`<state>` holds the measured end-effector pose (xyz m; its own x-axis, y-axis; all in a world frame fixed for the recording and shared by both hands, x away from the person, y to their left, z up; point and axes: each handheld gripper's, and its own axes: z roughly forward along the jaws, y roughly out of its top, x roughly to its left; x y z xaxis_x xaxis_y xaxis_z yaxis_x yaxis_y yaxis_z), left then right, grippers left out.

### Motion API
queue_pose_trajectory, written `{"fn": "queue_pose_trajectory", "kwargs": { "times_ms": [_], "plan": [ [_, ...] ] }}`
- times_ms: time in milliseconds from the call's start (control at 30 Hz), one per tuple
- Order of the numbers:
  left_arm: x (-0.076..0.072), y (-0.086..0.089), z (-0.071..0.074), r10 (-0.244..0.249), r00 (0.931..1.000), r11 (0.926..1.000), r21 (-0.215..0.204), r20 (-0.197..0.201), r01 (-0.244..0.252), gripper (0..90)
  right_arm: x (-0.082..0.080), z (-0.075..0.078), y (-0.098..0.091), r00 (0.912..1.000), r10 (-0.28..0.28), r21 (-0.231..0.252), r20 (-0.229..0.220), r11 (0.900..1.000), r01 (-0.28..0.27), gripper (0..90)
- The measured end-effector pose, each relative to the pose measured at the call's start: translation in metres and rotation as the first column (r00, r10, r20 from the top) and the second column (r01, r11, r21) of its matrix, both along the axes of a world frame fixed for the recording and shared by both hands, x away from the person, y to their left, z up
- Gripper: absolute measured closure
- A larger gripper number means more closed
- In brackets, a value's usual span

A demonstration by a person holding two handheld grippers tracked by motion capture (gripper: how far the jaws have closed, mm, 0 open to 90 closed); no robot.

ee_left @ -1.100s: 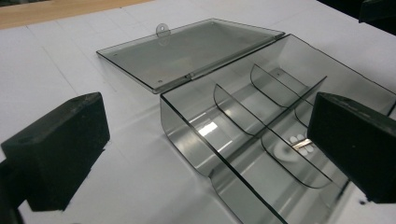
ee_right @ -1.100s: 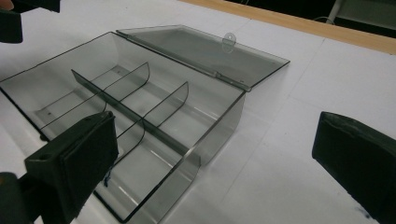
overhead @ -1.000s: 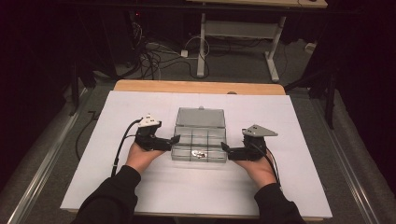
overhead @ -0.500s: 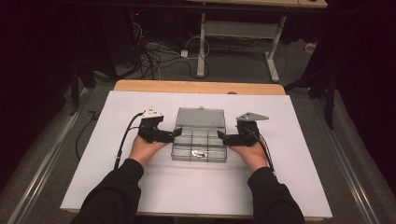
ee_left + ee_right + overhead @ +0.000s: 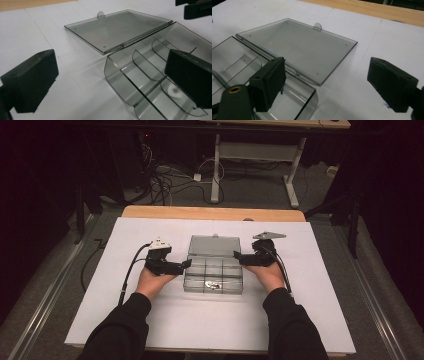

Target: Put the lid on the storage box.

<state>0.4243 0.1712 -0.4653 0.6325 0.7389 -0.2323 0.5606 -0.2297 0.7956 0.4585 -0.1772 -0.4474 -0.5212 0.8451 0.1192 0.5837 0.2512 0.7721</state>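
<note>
Organizer box (image 5: 214,275), clear grey plastic with compartments, sits mid-table on the white sheet (image 5: 320,320), lid (image 5: 214,245) flipped flat open on the far side, hinge running left-right. Box lies between the two grippers. Left gripper (image 5: 184,265) is at the box's left end wall, jaws wide open, straddling that wall: one pad (image 5: 30,80) outside on the sheet, the other (image 5: 190,75) over the compartments, nothing gripped. Right gripper (image 5: 239,257) is at the right end near the hinge corner; jaws have just been closing a bit, not yet pressing on anything, one pad (image 5: 270,82) over the box corner, the other (image 5: 390,83) outside it. Long axis of box runs gripper to gripper; both about equally near. Small white item (image 5: 173,91) in one compartment. Likely next: pinch the end walls.
</note>
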Motion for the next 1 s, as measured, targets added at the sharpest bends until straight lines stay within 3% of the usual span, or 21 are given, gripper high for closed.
{"fn": "queue_pose_trajectory", "kwargs": {
  "times_ms": [500, 667, 1000],
  "plan": [
    [-0.037, 0.013, -0.009, -0.005, 1.0, 0.9999, 0.012, -0.007, 0.005, 0.0, 0.033, -0.015, 0.011, 0.9954, -0.015, 0.036, -0.095, 0.9992, 0.018, 31.8],
    [-0.047, 0.018, -0.008, -0.007, 1.0, 1.0, 0.002, 0.001, 0.007, 0.0, 0.039, -0.021, 0.011, 0.9883, -0.018, 0.049, -0.152, 0.9985, 0.026, 29.0],
    [-0.048, 0.024, -0.008, 0.0, 1.0, 1.0, 0.004, -0.005, 0.0, 0.0, 0.045, -0.027, 0.021, 0.9749, 0.003, 0.077, -0.223, 0.9969, 0.014, 19.6]
  ]
}}
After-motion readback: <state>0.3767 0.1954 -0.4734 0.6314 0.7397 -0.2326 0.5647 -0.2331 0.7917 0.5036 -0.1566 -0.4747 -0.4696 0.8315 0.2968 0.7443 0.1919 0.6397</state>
